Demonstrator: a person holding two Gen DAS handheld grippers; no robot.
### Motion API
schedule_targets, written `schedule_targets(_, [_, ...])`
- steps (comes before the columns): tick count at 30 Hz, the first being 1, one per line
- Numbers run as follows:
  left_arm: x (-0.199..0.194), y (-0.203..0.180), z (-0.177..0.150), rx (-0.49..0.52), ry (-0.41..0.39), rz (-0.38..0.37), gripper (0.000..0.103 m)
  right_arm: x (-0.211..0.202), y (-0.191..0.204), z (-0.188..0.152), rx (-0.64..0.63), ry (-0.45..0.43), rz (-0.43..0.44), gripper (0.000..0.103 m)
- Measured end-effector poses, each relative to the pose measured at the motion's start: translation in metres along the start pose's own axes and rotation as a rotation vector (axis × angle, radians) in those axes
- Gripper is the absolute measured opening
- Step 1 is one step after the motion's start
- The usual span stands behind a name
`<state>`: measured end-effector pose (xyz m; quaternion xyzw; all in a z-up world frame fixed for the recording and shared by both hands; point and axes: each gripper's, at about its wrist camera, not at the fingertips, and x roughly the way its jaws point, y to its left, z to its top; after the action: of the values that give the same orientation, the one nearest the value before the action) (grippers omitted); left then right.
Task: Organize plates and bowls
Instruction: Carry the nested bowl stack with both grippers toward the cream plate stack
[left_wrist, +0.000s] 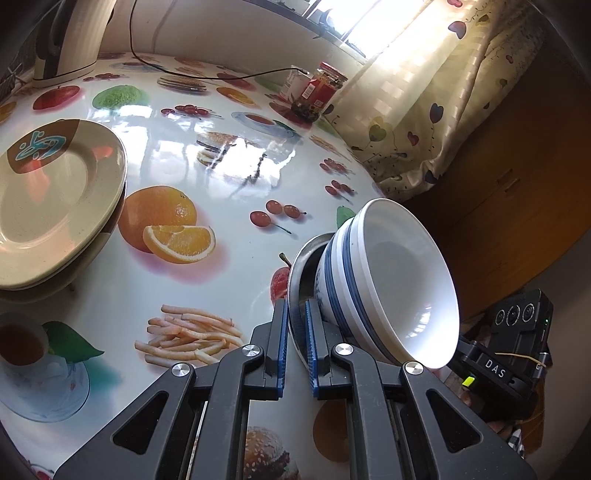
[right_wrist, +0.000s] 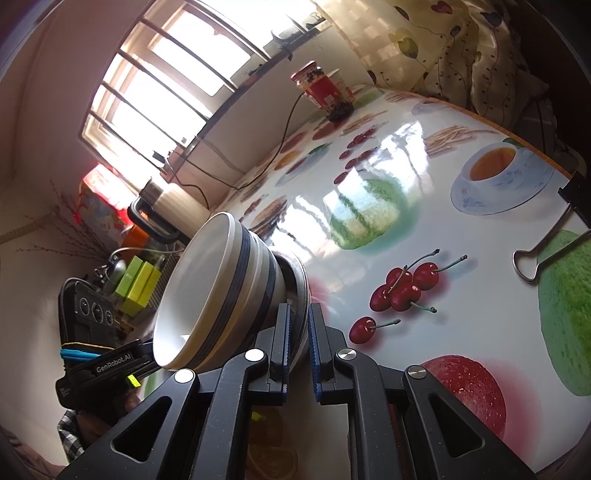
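Both tools share one load: a metal plate (left_wrist: 301, 273) with a stack of blue-banded white bowls (left_wrist: 388, 284) nested on it, carried above the fruit-print counter (left_wrist: 229, 177). The left hand-held gripper (left_wrist: 297, 350) is closed on the plate's rim, one blue pad on each face of the thin edge, and the right hand-held gripper (right_wrist: 298, 347) pinches the rim in the same way from the opposite side. Gripping at two facing points probably keeps the plate from pivoting under the weight of the bowls, which a single pinch on a thin rim could not resist. Both views show the plate and bowls steeply canted, the bowl mouths opening sideways toward the other tool, though the wrist cameras' own tilt makes the true lean hard to judge. Each tool reaches in low with its fingers pointing forward along the rim. On the counter to the left sits a stack of beige plates (left_wrist: 55, 206), a likely destination; a red-labelled jar (left_wrist: 319, 92) and a kettle (left_wrist: 70, 37) stand well apart at the far edge.
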<state>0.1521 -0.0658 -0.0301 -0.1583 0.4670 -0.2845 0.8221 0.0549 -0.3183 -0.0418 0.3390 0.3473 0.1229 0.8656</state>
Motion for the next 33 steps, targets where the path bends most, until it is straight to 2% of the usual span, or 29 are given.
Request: schedule_targets(33, [-0.038,0.006,0.013,-0.030,-0.069,0.065,0.009,0.022,0.038,0.024,-0.049,0.034,0.037,0.010])
